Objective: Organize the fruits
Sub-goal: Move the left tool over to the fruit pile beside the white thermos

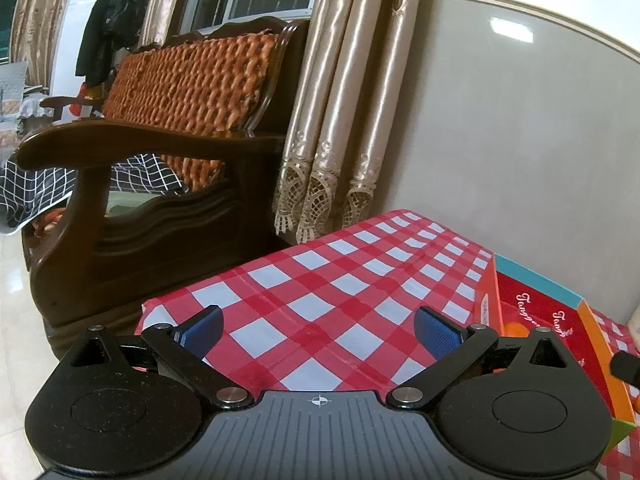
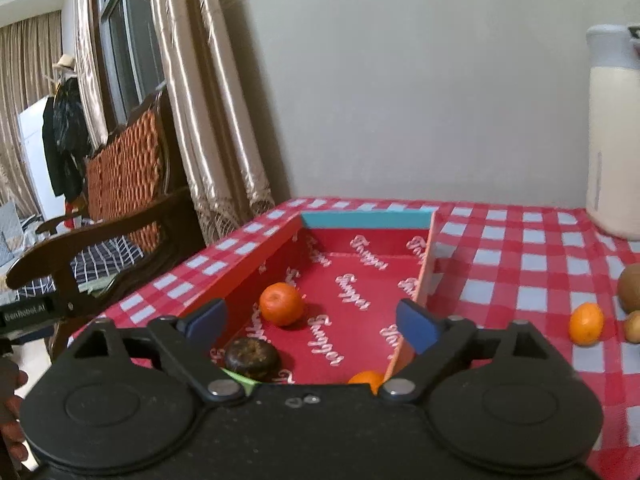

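A red cardboard box (image 2: 280,248) with white lettering lies open on the checked tablecloth. Inside it are an orange tangerine (image 2: 281,304), a dark round fruit (image 2: 251,358) and part of another tangerine (image 2: 366,379). My right gripper (image 2: 314,322) is open and empty, just above the box's near end. On the cloth to the right lie a tangerine (image 2: 586,323) and two brown fruits (image 2: 631,289). My left gripper (image 1: 318,328) is open and empty over bare cloth, left of the box (image 1: 536,304).
A tall cream container (image 2: 614,136) stands at the back right of the table. A dark wooden sofa (image 1: 160,184) with an orange woven cushion stands left of the table, with curtains (image 1: 340,120) behind. The table (image 1: 320,280) has its left edge near the sofa.
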A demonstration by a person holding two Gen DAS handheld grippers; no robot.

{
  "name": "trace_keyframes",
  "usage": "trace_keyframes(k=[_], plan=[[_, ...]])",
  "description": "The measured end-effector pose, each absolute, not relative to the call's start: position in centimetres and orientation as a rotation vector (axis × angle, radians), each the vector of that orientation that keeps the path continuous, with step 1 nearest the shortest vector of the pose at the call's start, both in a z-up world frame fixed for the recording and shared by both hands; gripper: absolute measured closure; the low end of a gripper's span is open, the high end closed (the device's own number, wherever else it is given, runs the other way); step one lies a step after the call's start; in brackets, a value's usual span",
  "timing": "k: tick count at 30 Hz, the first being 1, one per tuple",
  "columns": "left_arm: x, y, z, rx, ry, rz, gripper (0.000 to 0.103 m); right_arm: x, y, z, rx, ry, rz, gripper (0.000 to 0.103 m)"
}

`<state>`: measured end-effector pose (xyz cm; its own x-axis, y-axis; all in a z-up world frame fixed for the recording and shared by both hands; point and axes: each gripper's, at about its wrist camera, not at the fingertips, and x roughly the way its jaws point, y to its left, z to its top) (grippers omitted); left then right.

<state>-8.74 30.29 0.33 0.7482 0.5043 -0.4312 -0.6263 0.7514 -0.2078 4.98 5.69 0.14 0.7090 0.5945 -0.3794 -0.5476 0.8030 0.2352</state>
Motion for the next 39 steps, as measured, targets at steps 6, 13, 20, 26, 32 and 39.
trace_keyframes(k=[6, 13, 20, 26, 32, 39], plan=[[-8.3, 29.3, 0.5, -0.344, 0.364, 0.613, 0.002, 5.0, 4.1, 0.4, 0.115, 0.447, 0.591, 0.001], [-7.6, 27.5, 0.9, -0.321, 0.362, 0.572, 0.002, 4.9, 1.8, 0.6, 0.117, 0.444, 0.523, 0.000], [-6.2, 24.0, 1.5, -0.275, 0.360, 0.498, 0.002, 4.5, -1.0, 0.7, 0.112, 0.432, 0.445, 0.000], [-4.7, 20.1, 2.0, -0.216, 0.357, 0.410, 0.002, 4.1, -4.2, 0.8, 0.113, 0.429, 0.364, 0.000], [-3.5, 15.9, 2.2, -0.158, 0.357, 0.309, 0.002, 3.6, -7.5, 0.7, 0.120, 0.425, 0.290, 0.000], [-2.0, 11.4, 2.1, -0.108, 0.374, 0.194, 0.002, 2.6, -12.3, 0.9, 0.167, 0.415, 0.183, 0.000]])
